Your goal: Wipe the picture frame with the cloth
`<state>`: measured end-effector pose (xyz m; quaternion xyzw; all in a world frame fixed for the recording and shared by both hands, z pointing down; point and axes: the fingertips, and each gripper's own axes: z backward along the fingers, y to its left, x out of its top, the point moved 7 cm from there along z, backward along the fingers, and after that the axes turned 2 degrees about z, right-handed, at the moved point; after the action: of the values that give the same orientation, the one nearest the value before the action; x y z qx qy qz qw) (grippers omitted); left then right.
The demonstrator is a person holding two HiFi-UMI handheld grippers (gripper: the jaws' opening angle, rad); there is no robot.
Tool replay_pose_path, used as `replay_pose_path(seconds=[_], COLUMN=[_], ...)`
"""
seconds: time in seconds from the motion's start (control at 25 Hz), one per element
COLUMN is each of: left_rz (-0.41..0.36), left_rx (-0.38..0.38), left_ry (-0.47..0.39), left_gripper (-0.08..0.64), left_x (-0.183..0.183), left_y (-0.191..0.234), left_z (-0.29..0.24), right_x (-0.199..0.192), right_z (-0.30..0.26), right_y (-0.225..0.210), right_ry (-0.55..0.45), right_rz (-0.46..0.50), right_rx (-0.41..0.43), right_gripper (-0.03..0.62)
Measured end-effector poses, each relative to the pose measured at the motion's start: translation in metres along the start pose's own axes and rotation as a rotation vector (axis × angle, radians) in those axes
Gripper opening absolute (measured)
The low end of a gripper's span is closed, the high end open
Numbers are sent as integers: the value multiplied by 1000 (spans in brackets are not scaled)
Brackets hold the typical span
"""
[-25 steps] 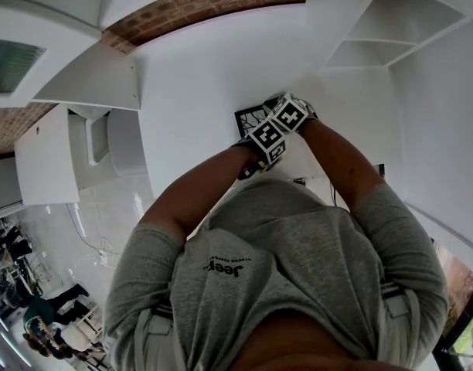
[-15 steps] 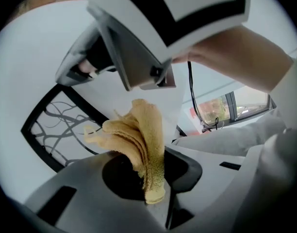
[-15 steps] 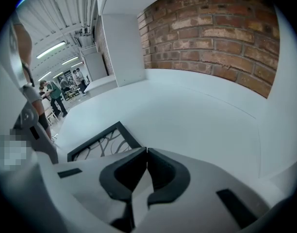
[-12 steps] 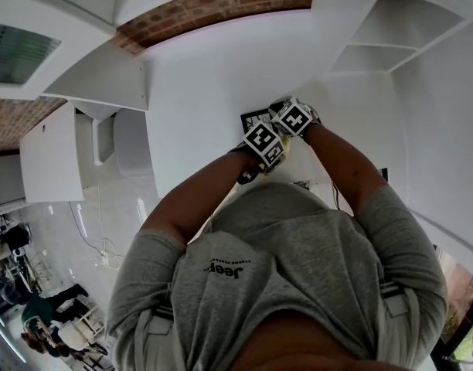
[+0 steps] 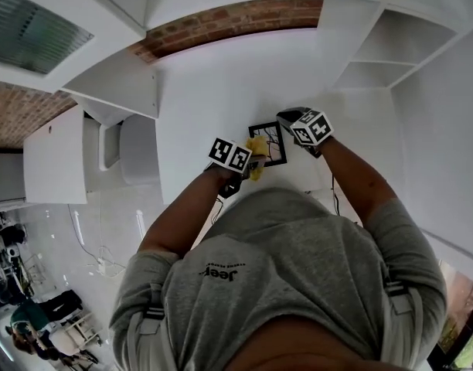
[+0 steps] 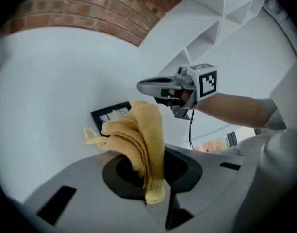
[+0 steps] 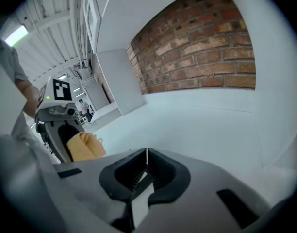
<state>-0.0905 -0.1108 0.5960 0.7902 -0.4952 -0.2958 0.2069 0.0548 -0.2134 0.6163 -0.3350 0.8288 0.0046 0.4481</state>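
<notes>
A small black picture frame [image 5: 270, 140] lies against a white surface, ahead of the person. My left gripper [image 5: 252, 159] is shut on a folded yellow cloth [image 5: 257, 147], which rests at the frame's left edge. In the left gripper view the cloth [image 6: 139, 140] hangs out of the jaws and hides the right part of the frame [image 6: 109, 114]. My right gripper [image 5: 286, 119] is at the frame's upper right corner. Its jaws [image 7: 146, 159] are closed on a thin edge that looks like the frame's. The left gripper [image 7: 61, 125] with the cloth [image 7: 83, 146] shows at that view's left.
White open shelves [image 5: 391, 37] stand at the upper right. A brick strip [image 5: 236, 18] runs above the white surface. White cabinets [image 5: 55, 157] stand at the left. A thin black cable [image 5: 333, 195] hangs by the right forearm. People stand far off at the lower left [image 5: 32, 315].
My left gripper has moved left, away from the right one, taking the cloth across to the frame's left edge. The right gripper has stayed at the frame's corner.
</notes>
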Motion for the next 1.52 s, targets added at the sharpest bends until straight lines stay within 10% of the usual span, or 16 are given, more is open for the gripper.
replay_pose_path(seconds=[0.56, 0.92, 1.28, 1.52], left_rz=[42, -70, -204, -128], left_rx=[213, 277, 296, 270], left_ry=[-595, -872, -966, -959], left_gripper=[86, 86, 86, 86], left_x=[7, 19, 25, 9], left_y=[40, 15, -18, -3], left_z=[166, 244, 277, 261], right_x=[8, 94, 153, 116], right_z=[122, 180, 205, 177], right_y=[6, 26, 66, 60], right_ry=[-210, -416, -544, -426], right_rz=[-173, -47, 104, 65], right_rx=[-41, -68, -37, -46], right_gripper=[20, 18, 17, 17])
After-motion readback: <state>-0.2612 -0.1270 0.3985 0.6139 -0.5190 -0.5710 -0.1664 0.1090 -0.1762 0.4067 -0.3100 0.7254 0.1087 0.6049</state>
